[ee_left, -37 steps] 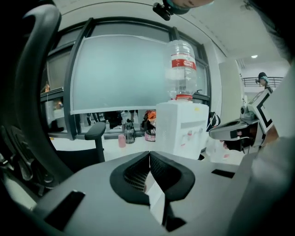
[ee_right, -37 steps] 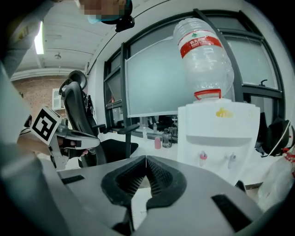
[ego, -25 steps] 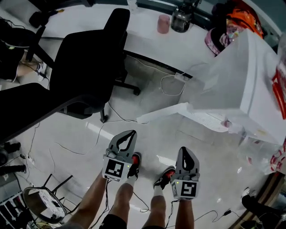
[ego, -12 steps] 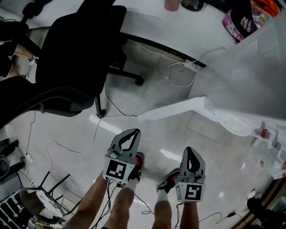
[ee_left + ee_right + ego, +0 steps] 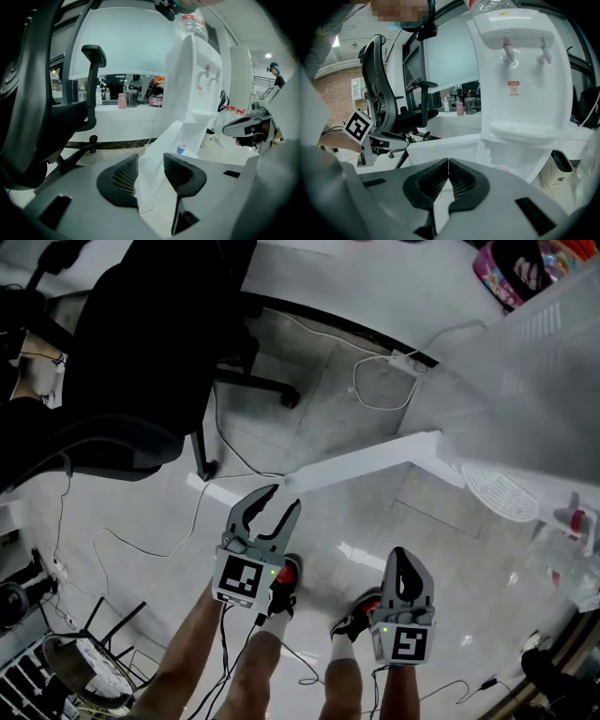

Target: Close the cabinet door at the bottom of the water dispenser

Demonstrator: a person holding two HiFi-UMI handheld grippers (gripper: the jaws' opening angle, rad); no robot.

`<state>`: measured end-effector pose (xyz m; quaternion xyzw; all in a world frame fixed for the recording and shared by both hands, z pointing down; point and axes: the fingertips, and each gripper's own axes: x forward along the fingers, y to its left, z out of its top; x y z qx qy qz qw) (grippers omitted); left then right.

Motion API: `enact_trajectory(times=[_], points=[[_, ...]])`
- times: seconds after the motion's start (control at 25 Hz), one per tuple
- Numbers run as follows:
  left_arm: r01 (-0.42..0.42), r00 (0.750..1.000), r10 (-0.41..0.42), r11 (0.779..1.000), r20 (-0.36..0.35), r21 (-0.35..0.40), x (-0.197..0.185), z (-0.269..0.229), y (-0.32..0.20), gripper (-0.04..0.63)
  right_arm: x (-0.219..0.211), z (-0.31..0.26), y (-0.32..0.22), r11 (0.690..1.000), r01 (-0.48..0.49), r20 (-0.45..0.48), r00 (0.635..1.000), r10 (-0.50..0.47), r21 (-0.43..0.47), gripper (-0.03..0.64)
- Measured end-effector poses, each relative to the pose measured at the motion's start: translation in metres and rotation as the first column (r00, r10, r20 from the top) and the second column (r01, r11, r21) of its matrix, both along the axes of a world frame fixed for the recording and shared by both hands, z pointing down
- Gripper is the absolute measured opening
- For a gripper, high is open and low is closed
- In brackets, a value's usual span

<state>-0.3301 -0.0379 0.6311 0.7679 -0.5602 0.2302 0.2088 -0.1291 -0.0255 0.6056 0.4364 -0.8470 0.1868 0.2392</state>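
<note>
The white water dispenser (image 5: 539,371) stands at the right, with its bottom cabinet door (image 5: 366,463) swung open across the floor. The left gripper (image 5: 285,497) is open just before the door's free end, and its jaws have just been opening. In the left gripper view the left gripper (image 5: 150,157) frames the door's edge (image 5: 157,154) between its pads, with no pad pressing on it. The right gripper (image 5: 401,557) is shut and empty, nearer me and short of the door. From the right gripper (image 5: 448,161) I see the dispenser front (image 5: 525,79) and open door (image 5: 440,150).
A black office chair (image 5: 141,362) fills the upper left. Cables (image 5: 375,395) and a power strip (image 5: 405,362) lie by the desk. The person's shoes (image 5: 283,576) are below the grippers. A small blue cup (image 5: 182,148) sits inside the cabinet. A wire stand (image 5: 84,662) is at the lower left.
The left gripper's jaws have opened from shut. Both grippers have sunk toward the floor, and the door's free end now lies right ahead of the left jaws.
</note>
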Motion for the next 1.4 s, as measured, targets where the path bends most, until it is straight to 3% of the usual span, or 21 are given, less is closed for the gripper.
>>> enact_trajectory(times=[0.12,0.24,0.56,0.72,1.4], points=[[-0.025,1.000,0.026,1.000,0.007,-0.017,0.001,0.006,-0.005,0.234,0.004,-0.003,-0.003,1.000,-0.015,0.021,1.000,0.014,0.024,0.017],[-0.036,0.999,0.037,0.999,0.004,-0.039,0.003,0.015,-0.009,0.250,0.007,-0.003,-0.006,0.999,-0.026,0.027,0.999,0.025,0.025,0.017],[-0.063,0.997,0.066,0.996,0.050,-0.060,0.006,0.030,-0.014,0.246,0.011,0.007,-0.002,0.999,-0.034,0.006,0.999,0.034,-0.031,0.017],[-0.056,0.995,0.060,0.997,0.074,-0.055,0.005,0.033,-0.014,0.221,0.013,0.005,-0.004,0.999,-0.037,0.025,0.999,0.037,-0.002,0.017],[-0.026,0.996,0.032,0.997,0.084,-0.067,0.021,0.032,0.007,0.210,0.046,0.000,0.015,0.996,-0.083,0.010,0.996,0.083,-0.010,0.017]])
